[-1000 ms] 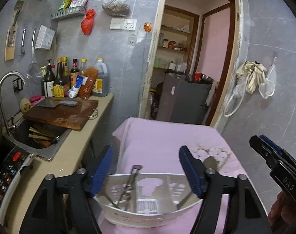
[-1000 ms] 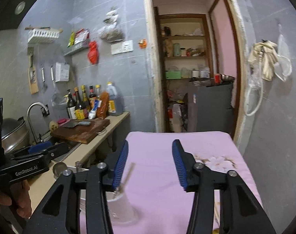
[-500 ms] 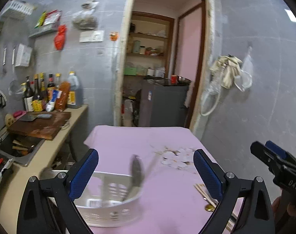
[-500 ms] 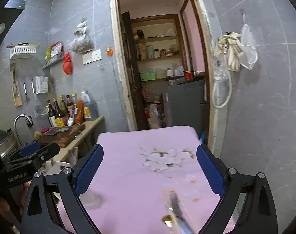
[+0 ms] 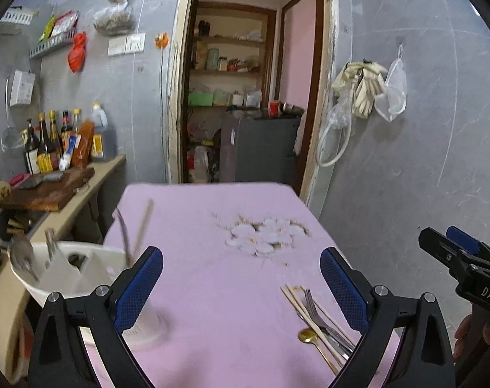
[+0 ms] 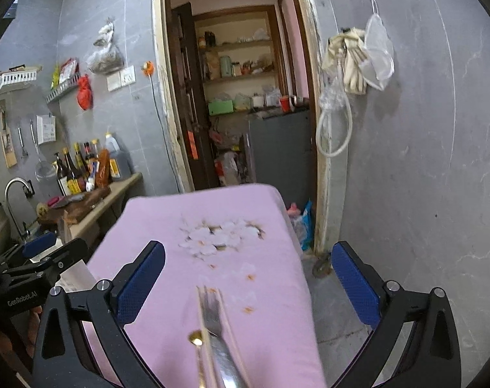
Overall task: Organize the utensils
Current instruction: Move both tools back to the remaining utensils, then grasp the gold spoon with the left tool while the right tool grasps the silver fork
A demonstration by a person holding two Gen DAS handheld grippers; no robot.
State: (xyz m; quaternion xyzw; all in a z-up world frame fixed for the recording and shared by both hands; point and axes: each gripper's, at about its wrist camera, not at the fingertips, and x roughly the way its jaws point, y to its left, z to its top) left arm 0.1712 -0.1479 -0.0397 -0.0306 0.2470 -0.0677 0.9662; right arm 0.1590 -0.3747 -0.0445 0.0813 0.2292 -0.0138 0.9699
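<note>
Right gripper (image 6: 248,278) fingers spread wide, empty; fork (image 6: 217,333), gold spoon (image 6: 196,338), chopsticks lie low centre of frame on pink counter (image 6: 271,200). Left gripper (image 5: 241,286) likewise open, empty; white holder (image 5: 67,268) lower left. Judgement: fork light, stiff, slippery; pinch mid-handle.

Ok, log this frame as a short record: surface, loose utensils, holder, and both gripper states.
surface: pink tablecloth with a white flower print
loose utensils: fork, gold spoon and chopsticks lying together near the table's right edge
holder: white utensil caddy at the table's left edge, already holding some utensils
left gripper: open, holding nothing
right gripper: open, above the fork
</note>
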